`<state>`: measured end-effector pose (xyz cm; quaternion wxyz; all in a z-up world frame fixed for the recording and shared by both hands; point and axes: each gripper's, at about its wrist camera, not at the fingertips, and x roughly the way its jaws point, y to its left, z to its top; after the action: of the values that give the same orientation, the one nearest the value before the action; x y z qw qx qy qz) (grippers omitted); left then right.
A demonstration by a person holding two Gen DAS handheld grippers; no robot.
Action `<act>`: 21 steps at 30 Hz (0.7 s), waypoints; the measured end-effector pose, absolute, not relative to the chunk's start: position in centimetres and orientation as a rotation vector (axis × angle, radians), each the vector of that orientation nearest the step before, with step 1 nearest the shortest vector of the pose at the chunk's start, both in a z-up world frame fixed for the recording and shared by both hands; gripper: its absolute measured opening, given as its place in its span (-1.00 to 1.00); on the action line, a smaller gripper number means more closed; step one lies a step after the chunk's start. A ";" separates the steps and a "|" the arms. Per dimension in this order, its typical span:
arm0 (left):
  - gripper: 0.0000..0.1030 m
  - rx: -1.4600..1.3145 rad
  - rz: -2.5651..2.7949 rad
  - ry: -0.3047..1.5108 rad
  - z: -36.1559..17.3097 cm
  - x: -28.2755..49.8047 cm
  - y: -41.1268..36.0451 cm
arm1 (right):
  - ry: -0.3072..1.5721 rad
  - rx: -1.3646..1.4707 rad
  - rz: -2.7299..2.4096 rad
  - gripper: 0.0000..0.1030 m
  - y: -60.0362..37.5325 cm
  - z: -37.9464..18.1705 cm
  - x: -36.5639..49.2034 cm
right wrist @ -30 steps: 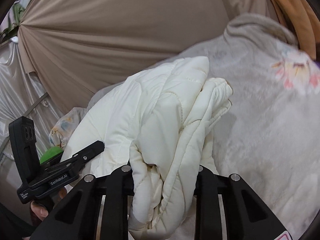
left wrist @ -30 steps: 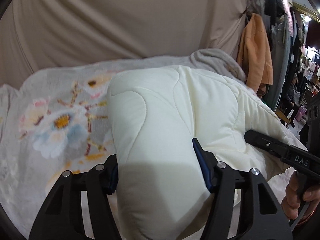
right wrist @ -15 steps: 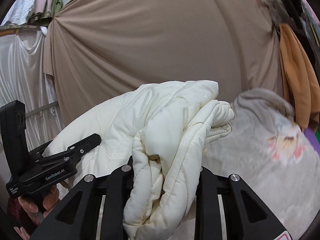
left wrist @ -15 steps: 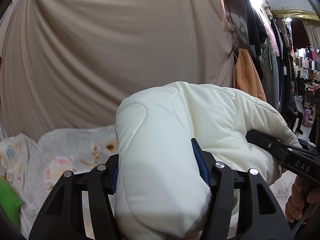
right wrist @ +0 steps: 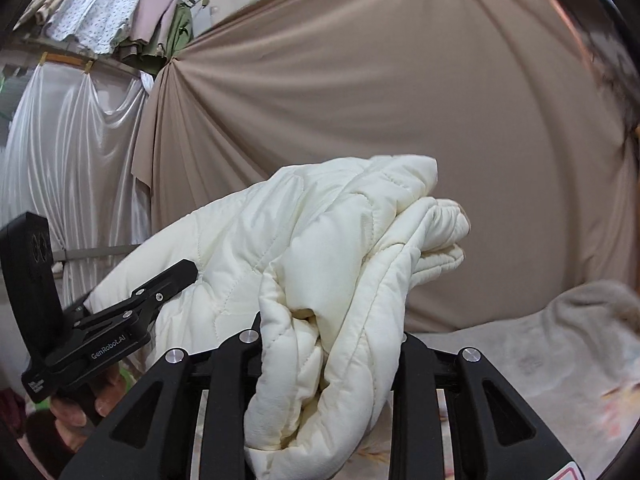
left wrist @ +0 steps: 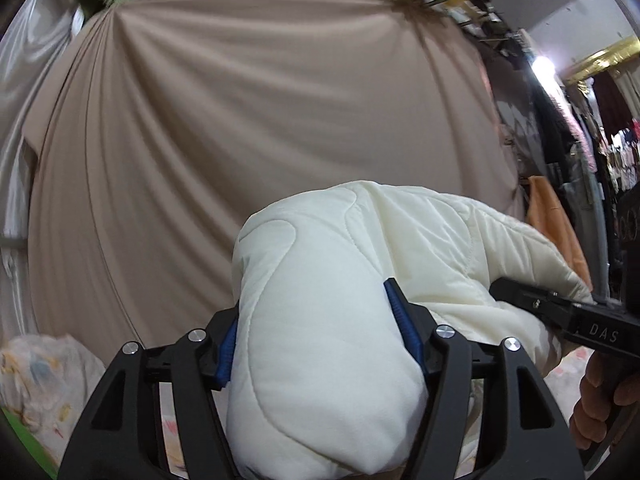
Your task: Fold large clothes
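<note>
Lifting step: the left gripper (left wrist: 320, 344), its jaws just eased slightly wider yet pinching a thick padded fold, and the right gripper (right wrist: 328, 340), clamped on bunched layers, held the cream quilted jacket (left wrist: 360, 280) up before the beige curtain (left wrist: 260, 120). The floral blanket (right wrist: 540, 340) lay below. Next, judging by this, the jacket needs laying flat there with both grips kept.

- Cream-white quilted padded jacket (left wrist: 336, 320), puffy, curved stitch lines across smooth fabric.
- Bundled in thick folds, held up off the surface, spanning between two grips.
- One end bulges as a rounded wad; the other end (right wrist: 344, 288) shows stacked layered edges, a ribbed cuff protruding.
</note>
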<state>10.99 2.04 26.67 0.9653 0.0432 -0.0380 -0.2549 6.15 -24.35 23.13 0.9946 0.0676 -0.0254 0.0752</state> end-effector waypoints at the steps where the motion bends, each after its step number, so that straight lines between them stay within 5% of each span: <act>1: 0.32 0.063 -0.513 -0.033 24.9 13.6 2.5 | -0.016 0.157 0.158 -0.43 -24.6 21.7 8.6; 4: 0.44 0.015 -0.482 0.226 17.4 21.6 3.3 | 0.244 0.293 0.166 -0.26 -26.2 14.0 17.9; 6: 0.34 0.016 -0.445 0.429 11.8 25.5 3.9 | 0.459 0.376 0.145 -0.25 -27.3 7.9 22.1; 7: 0.32 0.018 -0.420 0.518 9.1 26.7 4.6 | 0.543 0.419 0.147 0.01 -27.9 5.0 23.2; 8: 0.41 -0.009 -0.438 0.557 7.7 27.0 5.8 | 0.530 0.464 0.184 0.02 -28.4 3.3 22.8; 15: 0.51 -0.146 -0.466 0.639 9.3 23.6 12.3 | 0.463 0.347 0.068 0.12 -29.1 6.4 16.4; 17: 0.51 -0.096 -0.424 0.637 10.7 22.5 11.4 | 0.423 0.318 0.022 -0.17 -28.7 8.4 15.2; 19: 0.51 -0.037 -0.383 0.656 11.6 22.2 10.0 | 0.438 0.283 0.028 -0.78 -27.2 9.9 15.5; 21: 0.51 0.022 -0.340 0.666 11.5 21.8 7.8 | 0.465 0.200 0.012 -0.96 -24.8 10.7 16.5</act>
<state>21.81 7.78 11.51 0.9309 0.0109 0.3252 -0.1659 16.53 -24.79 10.73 0.9682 0.0990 0.2298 0.0057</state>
